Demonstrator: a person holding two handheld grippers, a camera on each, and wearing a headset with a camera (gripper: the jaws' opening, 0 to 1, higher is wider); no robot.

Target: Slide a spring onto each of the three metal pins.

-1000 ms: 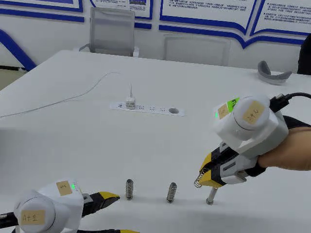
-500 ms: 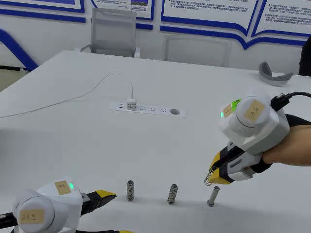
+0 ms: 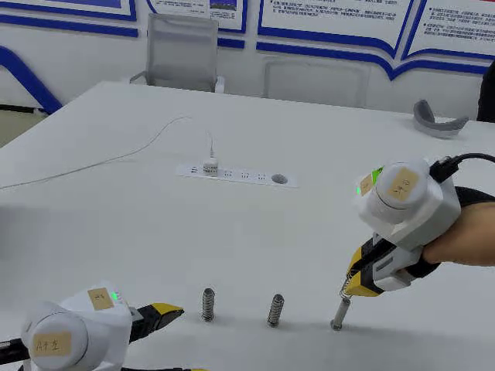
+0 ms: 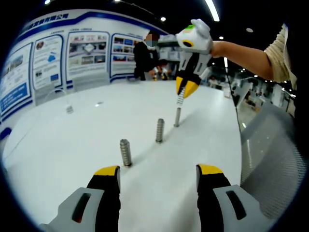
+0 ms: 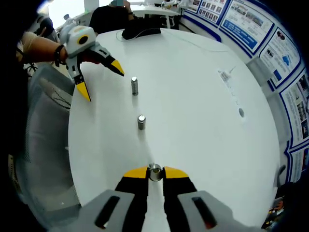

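my right gripper [image 5: 154, 176] is pinched on the last spring [image 3: 346, 288], held upright right over the bare third pin [image 3: 338, 315] so it can slide down. the left pin [image 3: 207, 304] and middle pin [image 3: 274, 309] already wear springs. my left gripper [image 4: 157, 176] hangs wide and empty, low over the counter [image 3: 232, 232].

We are seeing ceiling lights [image 4: 212, 9] washing the white table [image 3: 116, 224] evenly; shadows are falling soft, and fisheye edges are bending.
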